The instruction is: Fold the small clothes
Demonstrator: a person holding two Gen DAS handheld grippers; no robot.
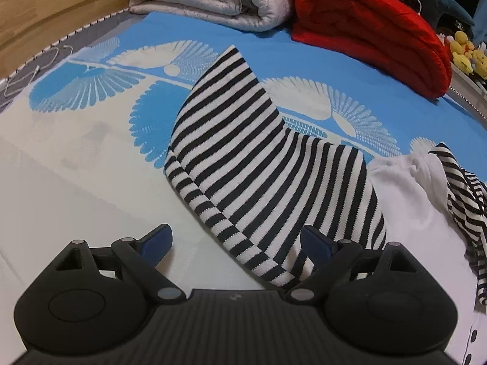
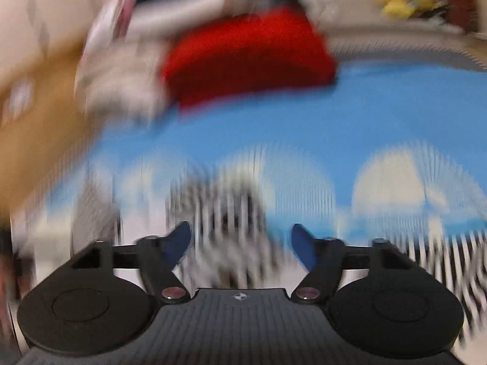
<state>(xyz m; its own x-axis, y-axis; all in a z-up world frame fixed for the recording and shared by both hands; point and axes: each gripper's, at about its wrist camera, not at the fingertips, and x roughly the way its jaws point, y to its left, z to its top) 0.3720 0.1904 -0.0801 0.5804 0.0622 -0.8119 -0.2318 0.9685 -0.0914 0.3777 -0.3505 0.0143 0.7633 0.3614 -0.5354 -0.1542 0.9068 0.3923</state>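
Observation:
A black-and-white striped garment (image 1: 258,167) lies folded on the blue and white patterned bed cover (image 1: 76,158) in the left wrist view. Its near hem reaches down between the fingers of my left gripper (image 1: 236,243), which stands open just above it; the pads do not press on the cloth. A white garment with striped trim (image 1: 426,200) lies to the right of it. The right wrist view is heavily blurred. My right gripper (image 2: 240,243) stands open there, with blurred striped cloth (image 2: 219,222) beyond its fingers and nothing pinched between them.
A folded grey-white quilt (image 1: 210,3) and a rolled red blanket (image 1: 374,30) lie at the far side of the bed. Yellow soft toys (image 1: 465,54) sit at the right edge. A wooden bed frame (image 1: 45,9) runs along the far left.

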